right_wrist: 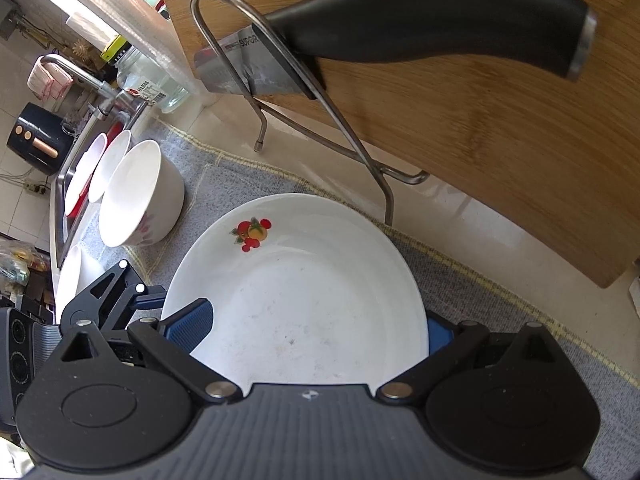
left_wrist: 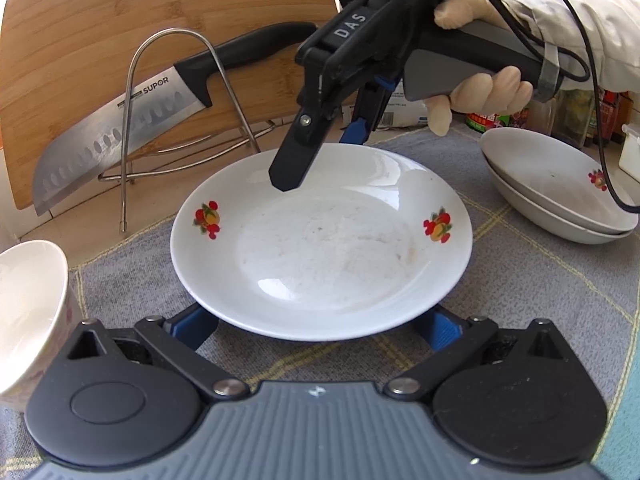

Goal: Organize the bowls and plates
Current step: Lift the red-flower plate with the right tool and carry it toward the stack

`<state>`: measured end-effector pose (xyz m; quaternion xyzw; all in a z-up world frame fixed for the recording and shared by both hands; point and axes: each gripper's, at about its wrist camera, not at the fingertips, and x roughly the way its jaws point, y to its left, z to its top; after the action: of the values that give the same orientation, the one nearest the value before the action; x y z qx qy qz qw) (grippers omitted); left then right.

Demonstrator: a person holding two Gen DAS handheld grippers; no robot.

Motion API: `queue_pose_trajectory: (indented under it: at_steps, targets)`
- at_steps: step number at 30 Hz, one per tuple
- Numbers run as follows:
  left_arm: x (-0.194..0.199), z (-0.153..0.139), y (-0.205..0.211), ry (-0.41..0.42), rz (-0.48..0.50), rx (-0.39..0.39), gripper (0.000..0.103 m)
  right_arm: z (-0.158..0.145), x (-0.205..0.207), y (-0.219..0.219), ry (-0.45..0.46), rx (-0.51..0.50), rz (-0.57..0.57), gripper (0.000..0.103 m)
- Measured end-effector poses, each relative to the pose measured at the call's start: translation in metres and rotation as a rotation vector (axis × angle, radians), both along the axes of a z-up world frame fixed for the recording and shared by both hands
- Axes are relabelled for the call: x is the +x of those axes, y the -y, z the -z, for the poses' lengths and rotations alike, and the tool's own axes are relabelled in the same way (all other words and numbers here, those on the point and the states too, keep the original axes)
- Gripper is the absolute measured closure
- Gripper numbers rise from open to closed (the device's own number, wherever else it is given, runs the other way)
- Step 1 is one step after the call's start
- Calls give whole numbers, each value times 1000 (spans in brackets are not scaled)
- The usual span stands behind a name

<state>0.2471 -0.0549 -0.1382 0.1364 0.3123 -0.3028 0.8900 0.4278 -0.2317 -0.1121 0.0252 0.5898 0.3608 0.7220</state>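
Plate [left_wrist: 320,240]: flat on surface mat, unstacked | left hand-held gripper [left_wrist: 320,326]: spread at near rim; right hand-held gripper [left_wrist: 320,160]: spread over far rim | done: two plates [left_wrist: 560,192] stacked; left: this plate, bowls [right_wrist: 136,192]

My left tool [left_wrist: 320,326] is wide open, one finger on each side, low and near the worktop. My right tool [left_wrist: 320,160] comes in from across, tipped down, fingers spread too. My gloved right hand [left_wrist: 484,88] grips its handle.
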Motion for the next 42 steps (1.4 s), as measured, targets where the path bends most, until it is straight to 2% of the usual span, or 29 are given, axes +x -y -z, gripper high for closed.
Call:
queue_pose_trajectory:
  at_steps: [20, 42]
  targets:
    - [-5, -4, -3, -5, 2, 31, 1, -1, -13, -8, 17, -22, -11, 0]
    - [-41, -20, -12, -3, -14, 41, 1, -19, -52, -17, 46, -2, -35, 0]
